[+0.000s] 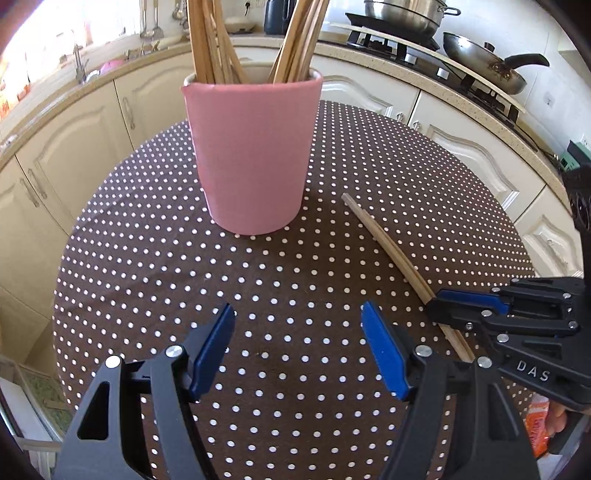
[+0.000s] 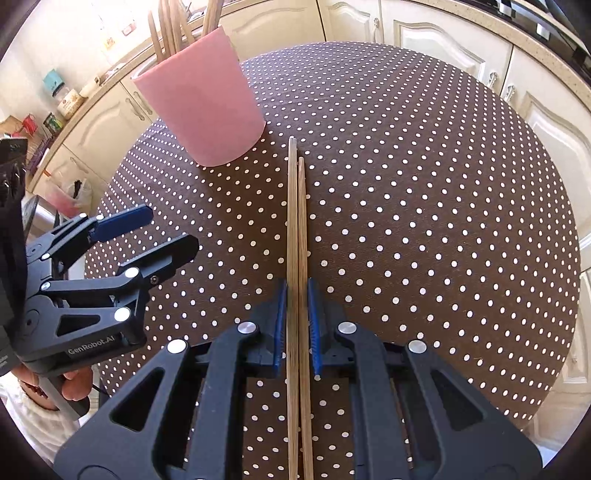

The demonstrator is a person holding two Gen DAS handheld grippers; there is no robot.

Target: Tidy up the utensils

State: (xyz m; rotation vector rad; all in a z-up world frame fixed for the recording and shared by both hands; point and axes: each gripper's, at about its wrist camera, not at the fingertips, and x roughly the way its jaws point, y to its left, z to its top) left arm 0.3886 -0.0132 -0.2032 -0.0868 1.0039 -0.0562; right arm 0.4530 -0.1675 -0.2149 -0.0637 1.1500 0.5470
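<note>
A pink holder (image 1: pixel 251 155) (image 2: pixel 201 99) stands upright on the dotted brown tablecloth (image 1: pixel 295 280), with several wooden chopsticks (image 1: pixel 218 40) sticking out of it. My right gripper (image 2: pixel 297 295) is shut on a pair of wooden chopsticks (image 2: pixel 295 214) that point ahead, their tips just right of the holder's base. In the left wrist view that pair (image 1: pixel 384 243) runs diagonally into the right gripper (image 1: pixel 436 306) at the right edge. My left gripper (image 1: pixel 297 314) hangs open over bare cloth in front of the holder, nothing between its fingers; it also shows at the left as the left gripper (image 2: pixel 166 232).
Cream kitchen cabinets (image 1: pixel 74 155) and a counter curve around behind the table. A stove with a frying pan (image 1: pixel 484 62) and a steel pot (image 1: pixel 402 14) sits at the back right. A person's hand (image 2: pixel 77 384) holds the left gripper's handle.
</note>
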